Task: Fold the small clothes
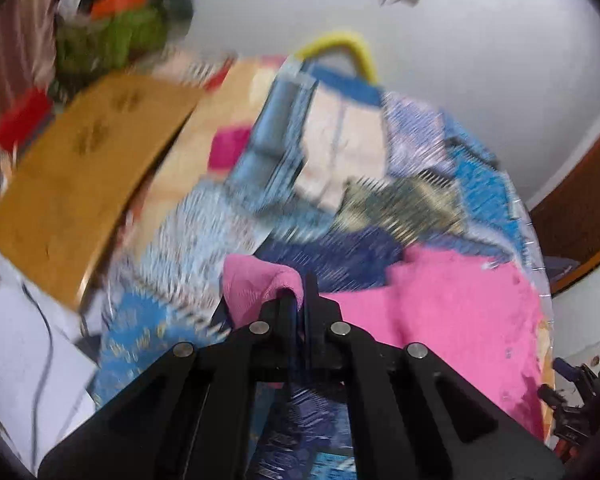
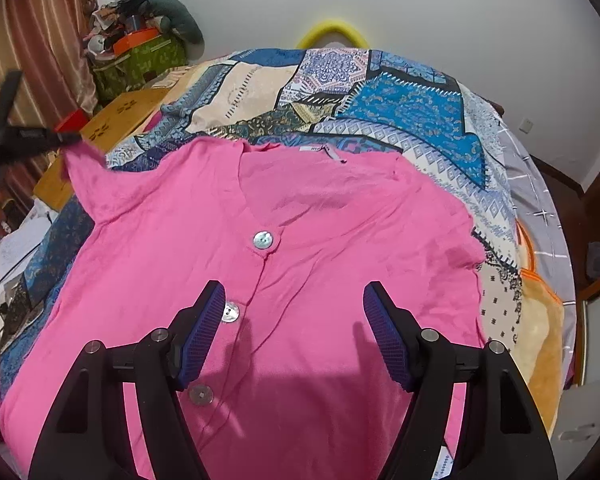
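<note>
The pink shirt (image 2: pixel 300 264) lies front-up on the patchwork bedspread (image 2: pixel 412 112), neckline toward the top of the frame and hem at the bottom, so its button placket (image 2: pixel 260 280) runs bottom to top. Its right sleeve edge stops short of the bed's right side, with bedspread and an orange blanket (image 2: pixel 540 320) beyond it. At upper left, the shoulder corner is pulled up into a peak by the left gripper (image 2: pixel 66 138), whose fingers are closed tight on a pink fold (image 1: pixel 260 280); that view is motion-blurred. The right gripper (image 2: pixel 294 320) hovers over the lower chest, jaws spread wide, gripping nothing. A wooden board (image 2: pixel 116 120) lies along the bed's left edge.
</note>
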### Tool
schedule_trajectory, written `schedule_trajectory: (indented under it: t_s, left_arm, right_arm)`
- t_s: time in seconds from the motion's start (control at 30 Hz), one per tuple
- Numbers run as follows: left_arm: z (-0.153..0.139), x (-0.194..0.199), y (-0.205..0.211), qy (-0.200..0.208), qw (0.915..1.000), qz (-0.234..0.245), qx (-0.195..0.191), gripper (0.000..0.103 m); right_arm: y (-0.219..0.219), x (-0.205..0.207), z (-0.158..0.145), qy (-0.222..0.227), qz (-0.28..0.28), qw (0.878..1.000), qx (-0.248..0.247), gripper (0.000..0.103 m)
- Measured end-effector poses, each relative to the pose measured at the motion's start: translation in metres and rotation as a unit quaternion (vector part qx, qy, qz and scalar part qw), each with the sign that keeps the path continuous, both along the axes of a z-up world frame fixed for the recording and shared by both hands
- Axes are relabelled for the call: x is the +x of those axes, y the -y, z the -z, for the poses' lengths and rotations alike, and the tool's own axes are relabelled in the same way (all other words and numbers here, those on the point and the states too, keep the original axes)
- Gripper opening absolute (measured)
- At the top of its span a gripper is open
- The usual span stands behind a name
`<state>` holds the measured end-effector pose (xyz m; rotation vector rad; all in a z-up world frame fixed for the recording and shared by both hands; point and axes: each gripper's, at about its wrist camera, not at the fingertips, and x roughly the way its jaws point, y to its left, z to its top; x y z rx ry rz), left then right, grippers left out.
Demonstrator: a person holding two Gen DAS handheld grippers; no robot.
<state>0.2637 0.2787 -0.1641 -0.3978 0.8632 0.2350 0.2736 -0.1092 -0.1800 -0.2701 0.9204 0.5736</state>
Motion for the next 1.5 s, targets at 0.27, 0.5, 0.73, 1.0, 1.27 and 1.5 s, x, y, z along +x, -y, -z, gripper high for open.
schedule_trajectory:
  t_s: [0.27,0.5,0.73,1.0,1.27,1.5]
  left_arm:
    - [-0.077,0.011,0.074,0.074,0.9929,0.084,0.040,0.001]
    - [-0.052,0.041,0.165,0.032,0.9831,0.171,0.058,0.001]
    - [0.012,0.042,0.238,-0.038,0.9665,0.245,0.068,0.001]
    - [0.041,0.023,0.249,-0.084,0.9566,0.272,0.061,0.003]
    - [0.018,-0.001,0.193,-0.064,0.9711,0.226,0.044,0.040]
    - [0.011,-0.018,0.136,-0.057,0.9814,0.171,0.067,0.045]
  right_arm:
    - [0.014,-0.001,-0.012,0.008,0.001,1.000,0.020,0.068]
    - [0.036,-0.002,-0.016,0.007,0.009,0.999,0.040,0.068]
    - [0.053,-0.004,-0.015,0.002,0.013,0.999,0.047,0.068]
    - [0.053,-0.002,-0.012,-0.017,0.012,0.998,0.065,0.068]
    - [0.021,-0.003,-0.020,-0.018,-0.015,0.998,0.061,0.068]
    - [-0.031,-0.006,-0.026,-0.009,-0.063,0.997,0.036,0.068]
